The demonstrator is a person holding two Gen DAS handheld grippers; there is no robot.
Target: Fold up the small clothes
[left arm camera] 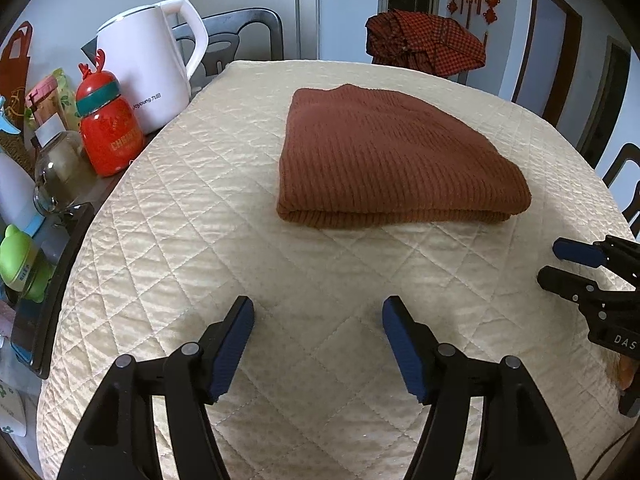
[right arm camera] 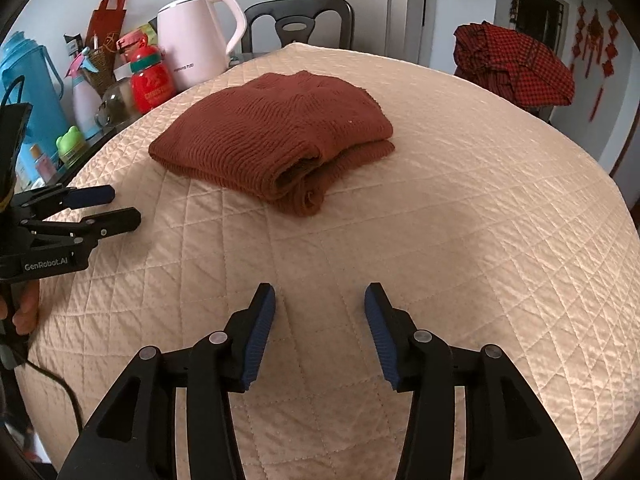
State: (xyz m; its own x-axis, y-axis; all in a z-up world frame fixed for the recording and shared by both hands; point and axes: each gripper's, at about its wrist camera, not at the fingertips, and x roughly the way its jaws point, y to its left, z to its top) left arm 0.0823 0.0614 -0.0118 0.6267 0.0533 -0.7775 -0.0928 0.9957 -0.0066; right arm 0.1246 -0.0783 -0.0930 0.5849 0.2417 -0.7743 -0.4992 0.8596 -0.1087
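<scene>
While both tongs are hanging over the cream quilted cover [left arm camera: 168, 240], each view is offering its own items.

Left wrist view:
- The left gripper [left arm camera: 318, 346] is standing with its blue pads well apart, nothing lying between them and nothing being touched; only bare quilt is showing in the gap.
- The folded brown knit sweater [left arm camera: 392, 152] is lying flat ahead of these fingers, well apart from them, its doubled folded edge facing the tongs.
- The right gripper [left arm camera: 560, 264] is entering from the right edge, side-on, its fingers parted and empty, nearer the sweater's right corner but not touching it.
- Only here: a white kettle [left arm camera: 148, 68] standing close by to the left with its lettering legible, and a dark tray edge [left arm camera: 60, 280] down the left side.

Right wrist view:
- The right gripper [right arm camera: 320, 332] is likewise showing its pads spread, holding nothing, clear quilt between them.
- The sweater [right arm camera: 272, 136] is lying ahead and slightly left of these fingers, well apart; from this angle the open layered end of the fold is facing the tongs.
- The left gripper [right arm camera: 120, 206] is reaching in from the left edge, parted, empty, beside the sweater's near left corner without contact.
- Only here: a hand [right arm camera: 24, 312] gripping the left tool's handle, a blue thermos jug [right arm camera: 28, 84], and a black chair back [right arm camera: 298, 20] beyond the table.
- A red checked cloth [right arm camera: 516, 66] is lying far off to the right in both views.
</scene>
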